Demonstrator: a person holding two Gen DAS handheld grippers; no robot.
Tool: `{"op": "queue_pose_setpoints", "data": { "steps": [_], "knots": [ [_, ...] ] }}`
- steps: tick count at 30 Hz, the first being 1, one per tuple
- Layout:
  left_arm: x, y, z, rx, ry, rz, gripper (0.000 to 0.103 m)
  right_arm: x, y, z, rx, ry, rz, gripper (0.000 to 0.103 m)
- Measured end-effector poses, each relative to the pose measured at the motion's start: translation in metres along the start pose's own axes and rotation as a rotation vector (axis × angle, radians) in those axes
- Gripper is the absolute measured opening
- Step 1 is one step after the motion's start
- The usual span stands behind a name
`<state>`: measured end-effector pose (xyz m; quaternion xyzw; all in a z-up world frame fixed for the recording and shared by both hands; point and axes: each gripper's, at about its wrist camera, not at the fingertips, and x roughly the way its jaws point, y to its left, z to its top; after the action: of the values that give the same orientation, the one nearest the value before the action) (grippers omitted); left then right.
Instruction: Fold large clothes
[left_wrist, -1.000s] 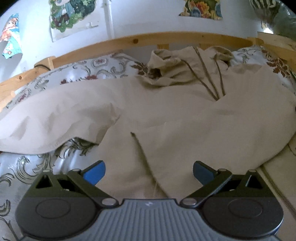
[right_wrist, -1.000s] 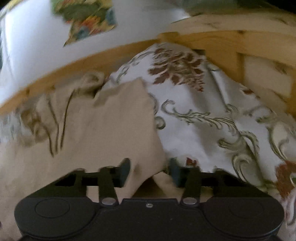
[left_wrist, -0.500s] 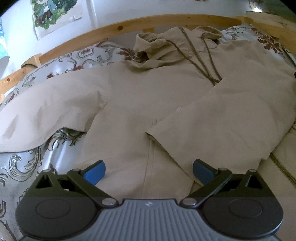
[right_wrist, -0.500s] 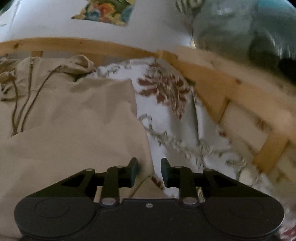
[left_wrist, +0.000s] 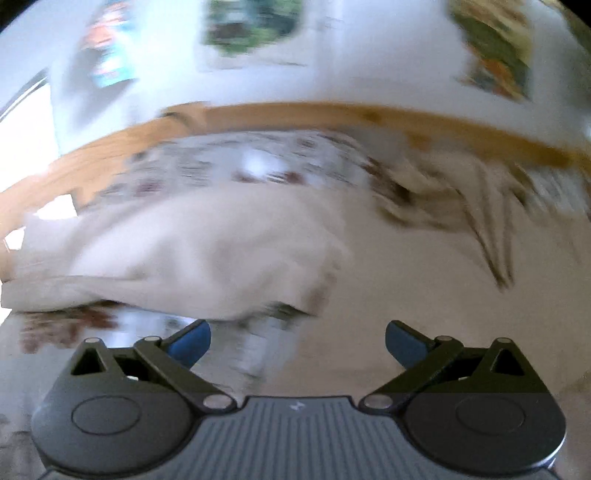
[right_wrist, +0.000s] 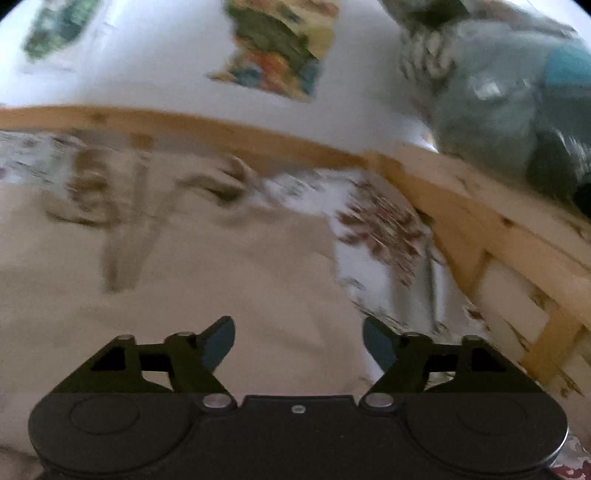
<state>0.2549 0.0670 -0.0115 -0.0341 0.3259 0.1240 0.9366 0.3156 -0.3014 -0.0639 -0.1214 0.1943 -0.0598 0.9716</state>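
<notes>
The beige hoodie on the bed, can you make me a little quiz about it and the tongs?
1. True or false: the right tongs are pinching the beige hoodie.
2. The bed frame is made of: A metal, B wood, C plastic?
3. Fill in: the left tongs are wide ____.

Key: 1 false; 2 B; 3 open.
</notes>
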Motion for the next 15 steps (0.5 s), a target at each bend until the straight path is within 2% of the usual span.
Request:
{"op": "queue_pose_setpoints", "data": {
  "steps": [1, 4, 6, 8, 10, 11, 13, 15],
  "knots": [
    [-0.005, 0.018, 0.011, -0.03, 0.016, 0.014, 0.102, -0.011, 0.008, 0.003, -0.02, -0.023, 0.028, 0.093],
    [-0.014, 0.065, 0.031, -0.04, 0.048, 0.047, 0.102, -0.051, 0.031, 0.016, -0.083, -0.102, 0.107, 0.099],
    [-0.015, 0.094, 0.039, -0.014, 0.076, 0.134, 0.102, -0.081, 0.042, 0.021, -0.103, -0.145, 0.154, 0.102],
    [-0.012, 0.12, 0.04, -0.04, 0.085, 0.206, 0.102, -0.112, 0.051, 0.024, -0.103, -0.158, 0.196, 0.102],
    [-0.009, 0.149, 0.035, -0.165, 0.066, 0.231, 0.102, -0.14, 0.056, 0.025, -0.07, -0.159, 0.238, 0.102],
    [-0.005, 0.165, 0.031, -0.263, 0.051, 0.218, 0.102, -0.15, 0.058, 0.024, -0.047, -0.16, 0.257, 0.102],
    [0.007, 0.19, 0.024, -0.433, 0.073, 0.161, 0.102, -0.164, 0.067, 0.021, -0.026, -0.152, 0.317, 0.102],
    [0.019, 0.206, 0.017, -0.545, 0.084, 0.127, 0.102, -0.166, 0.081, 0.015, -0.088, -0.157, 0.35, 0.102]
  ]
}}
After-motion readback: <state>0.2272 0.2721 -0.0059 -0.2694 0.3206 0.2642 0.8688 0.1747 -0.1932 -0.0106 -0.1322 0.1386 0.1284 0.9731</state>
